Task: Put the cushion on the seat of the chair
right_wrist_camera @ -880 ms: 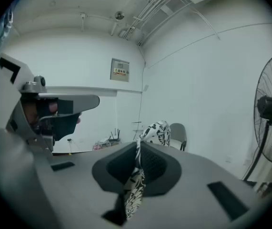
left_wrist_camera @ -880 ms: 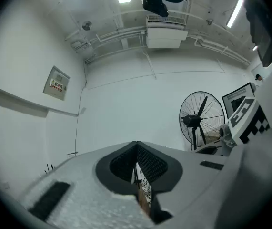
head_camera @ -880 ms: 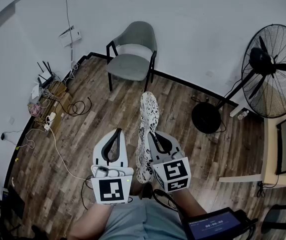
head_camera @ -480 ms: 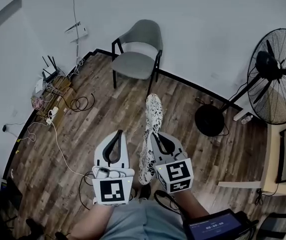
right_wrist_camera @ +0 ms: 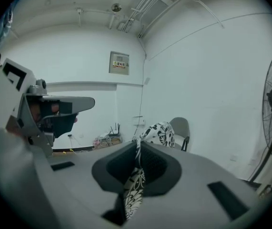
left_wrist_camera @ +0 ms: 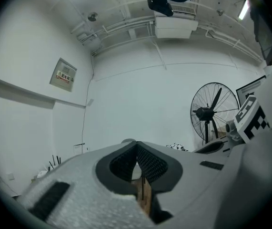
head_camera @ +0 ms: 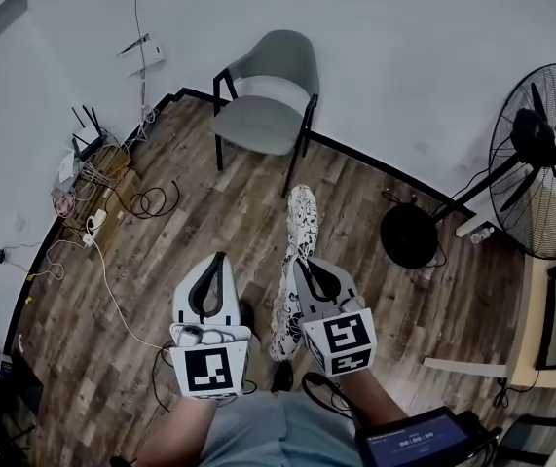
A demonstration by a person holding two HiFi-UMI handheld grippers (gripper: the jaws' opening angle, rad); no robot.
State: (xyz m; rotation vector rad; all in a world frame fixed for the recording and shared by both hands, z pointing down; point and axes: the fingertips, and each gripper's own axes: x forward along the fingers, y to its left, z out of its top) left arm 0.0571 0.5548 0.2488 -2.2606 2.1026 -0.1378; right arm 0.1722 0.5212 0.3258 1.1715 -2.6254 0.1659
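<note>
A black-and-white patterned cushion point(head_camera: 293, 261) hangs on edge in the air, pinched by my right gripper point(head_camera: 300, 264), which is shut on it; the right gripper view shows its fabric point(right_wrist_camera: 136, 180) clamped between the dark pads. My left gripper point(head_camera: 218, 261) is beside it on the left, shut and holding nothing point(left_wrist_camera: 137, 149). The grey chair point(head_camera: 266, 95) with black legs stands against the white wall ahead, its seat point(head_camera: 256, 124) bare. The chair point(right_wrist_camera: 179, 127) also shows past the cushion in the right gripper view.
A large standing fan point(head_camera: 540, 163) with a round base point(head_camera: 409, 235) stands at the right. Routers, a power strip and tangled cables point(head_camera: 97, 183) lie along the left wall. A desk corner point(head_camera: 550, 329) sits at the right edge. Wooden floor point(head_camera: 209, 222) runs between me and the chair.
The chair and left-wall clutter have shifted slightly in the head view as I move. Both grippers keep their pose, the cushion still held by the right one.
</note>
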